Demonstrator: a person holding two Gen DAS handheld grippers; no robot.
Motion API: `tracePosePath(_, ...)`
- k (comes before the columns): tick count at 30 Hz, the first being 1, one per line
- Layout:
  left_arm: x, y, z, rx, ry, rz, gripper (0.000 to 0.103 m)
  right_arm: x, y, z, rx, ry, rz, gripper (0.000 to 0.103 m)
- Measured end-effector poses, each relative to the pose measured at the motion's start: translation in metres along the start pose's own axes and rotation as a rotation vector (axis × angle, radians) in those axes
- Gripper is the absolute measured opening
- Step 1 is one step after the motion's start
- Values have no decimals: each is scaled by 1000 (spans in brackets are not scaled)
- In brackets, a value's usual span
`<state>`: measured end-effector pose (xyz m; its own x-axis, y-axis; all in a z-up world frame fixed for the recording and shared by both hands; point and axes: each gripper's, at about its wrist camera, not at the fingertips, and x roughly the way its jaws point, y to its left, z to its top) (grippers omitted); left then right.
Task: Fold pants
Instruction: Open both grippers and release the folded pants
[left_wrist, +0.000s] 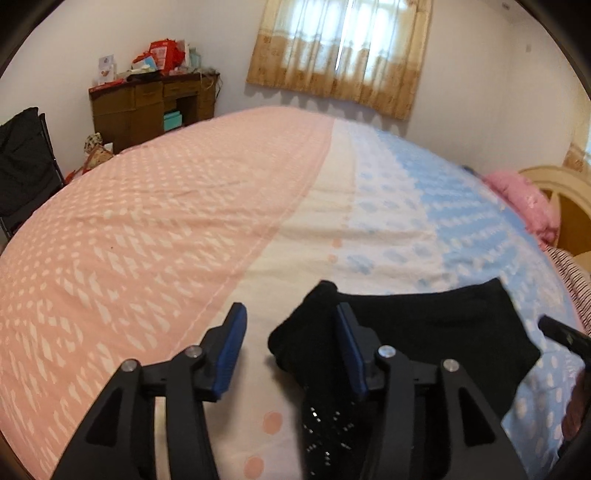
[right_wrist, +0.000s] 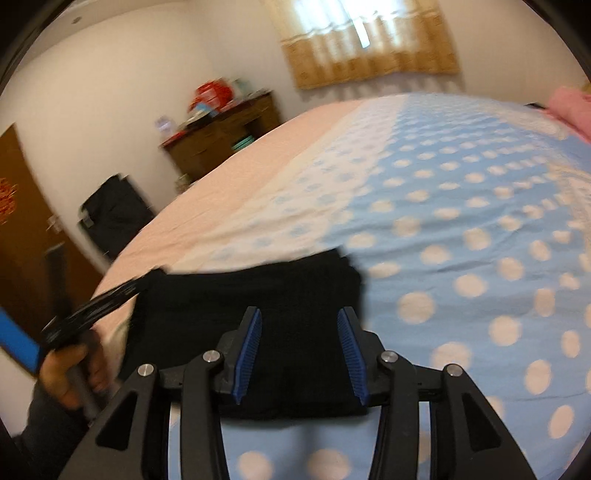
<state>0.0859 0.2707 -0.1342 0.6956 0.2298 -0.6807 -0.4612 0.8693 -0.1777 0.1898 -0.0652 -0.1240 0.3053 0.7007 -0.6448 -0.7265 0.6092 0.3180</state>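
Observation:
The black pants lie folded into a compact rectangle on the bed's pink, cream and blue sheet. My left gripper is open just above the sheet; the pants' left end lies by its right finger. In the right wrist view the pants lie flat ahead, and my right gripper is open and empty over their near edge. The left gripper's body and the hand holding it show at the left, blurred.
A brown desk piled with red boxes stands by the far wall, left of a curtained window. A black chair stands at the left. A pink pillow and the wooden headboard are at the right.

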Motion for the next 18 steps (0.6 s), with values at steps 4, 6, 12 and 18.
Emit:
tracePosePath(4,16,0,-5,27,56,50,64,21,-7,-17,27,103,-17,46)
tracePosePath(6,20,3,-7,14,67,38,65,23,-16,-25,42,99,-10,46)
tracePosePath(12,23,5,-8,-11,76,54,74,24,-17,-30,18,82,-9,46)
tracePosePath(18,3,6,-18,-25,35,49,77,19,-9,-36,-41,61,-54,46)
